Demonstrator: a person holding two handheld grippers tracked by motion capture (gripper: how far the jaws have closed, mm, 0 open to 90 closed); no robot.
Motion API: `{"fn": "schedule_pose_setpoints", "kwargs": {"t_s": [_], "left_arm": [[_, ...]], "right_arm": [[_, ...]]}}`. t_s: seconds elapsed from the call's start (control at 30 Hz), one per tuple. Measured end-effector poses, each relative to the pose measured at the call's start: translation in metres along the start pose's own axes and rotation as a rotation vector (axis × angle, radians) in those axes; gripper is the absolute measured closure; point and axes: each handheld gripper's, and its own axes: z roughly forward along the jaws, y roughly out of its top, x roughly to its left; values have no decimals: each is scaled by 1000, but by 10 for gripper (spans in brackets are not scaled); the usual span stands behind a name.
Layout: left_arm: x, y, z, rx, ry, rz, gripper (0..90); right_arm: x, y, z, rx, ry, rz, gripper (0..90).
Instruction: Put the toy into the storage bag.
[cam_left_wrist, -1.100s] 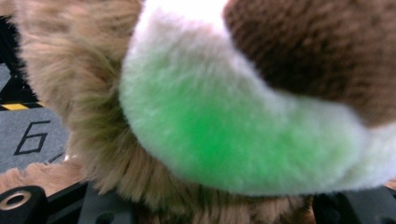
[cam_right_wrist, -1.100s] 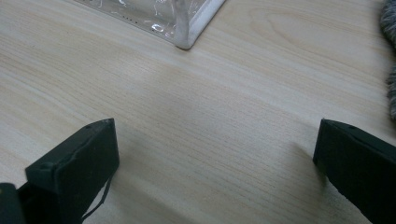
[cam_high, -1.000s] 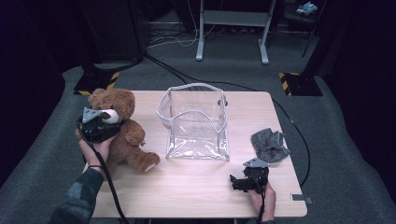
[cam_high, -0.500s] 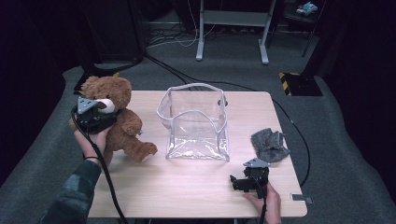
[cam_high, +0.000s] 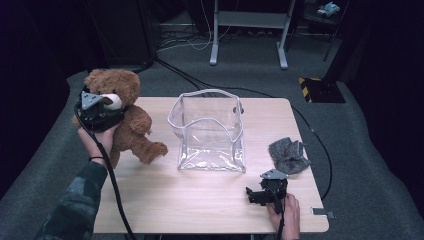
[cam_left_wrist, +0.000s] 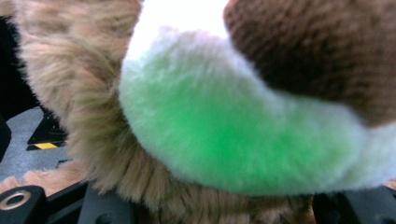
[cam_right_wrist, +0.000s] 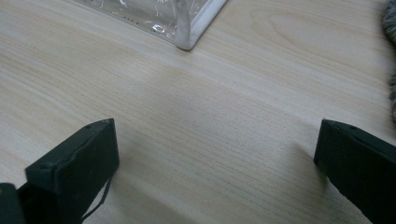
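Observation:
A brown teddy bear (cam_high: 131, 125) hangs tilted above the table's left edge, one leg (cam_high: 150, 150) reaching toward the middle. My left gripper (cam_high: 111, 103) is shut on the bear at its head. In the left gripper view the bear's pale snout (cam_left_wrist: 224, 140), lit green, and its tan fur press right up against the camera. A clear plastic bag (cam_high: 207, 131) stands open in the middle of the table. My right gripper (cam_high: 254, 193) rests low on the table near the front right. Its jaws stand open on bare wood (cam_right_wrist: 215, 154), with the bag's corner (cam_right_wrist: 187, 28) ahead.
A crumpled grey cloth (cam_high: 288, 155) lies at the right, just beyond the right gripper; its edge (cam_right_wrist: 391, 18) shows in the right gripper view. The wooden table (cam_high: 165, 200) stands on grey carpet. A metal stand (cam_high: 247, 30) and cables lie behind.
My left gripper has lifted the teddy bear up and to the left, off the tabletop, and the bear now hangs tilted. The right gripper has stayed put.

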Motion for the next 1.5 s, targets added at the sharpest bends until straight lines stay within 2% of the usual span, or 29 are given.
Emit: {"fn": "schedule_pose_setpoints", "kwargs": {"t_s": [0.17,0.2,0.23,0.3,0.33,0.4,0.47,0.5,0.57,0.6,0.63,0.67,0.7,0.73,1.03,1.3,1.5], "left_arm": [[1,13,2,-15,10,-1,440],[2,15,2,-4,10,12,440],[1,17,3,-16,15,-2,440],[3,22,2,-9,18,15,441],[2,24,3,-28,21,0,441],[3,29,3,-22,24,13,441],[2,34,3,-40,27,3,441],[3,37,3,-33,27,19,441],[1,42,4,-48,33,7,440],[2,45,3,-36,32,23,440],[1,47,4,-53,38,12,440],[2,51,4,-45,40,27,440],[1,53,5,-57,43,12,439],[2,55,4,-49,44,26,439],[0,81,2,-85,67,44,437],[-6,104,2,-112,76,55,437],[-18,118,4,-131,66,62,436]], "right_arm": [[-1,1,0,2,7,-16,0],[-1,1,0,3,8,-16,0],[-1,1,0,3,8,-16,0],[-1,1,0,3,8,-16,0],[-1,1,0,3,8,-16,0],[-1,1,0,3,8,-16,0],[-1,1,0,3,8,-16,0],[-1,1,0,3,8,-16,0],[-1,1,0,3,9,-17,0],[-1,1,0,3,9,-17,0],[-1,1,0,3,9,-18,0],[-1,1,0,2,9,-17,0],[-1,1,0,3,9,-18,0],[-1,1,0,3,9,-18,0],[-1,1,1,4,9,-13,0],[0,1,1,3,7,-5,0],[0,1,1,3,7,-5,0]]}}
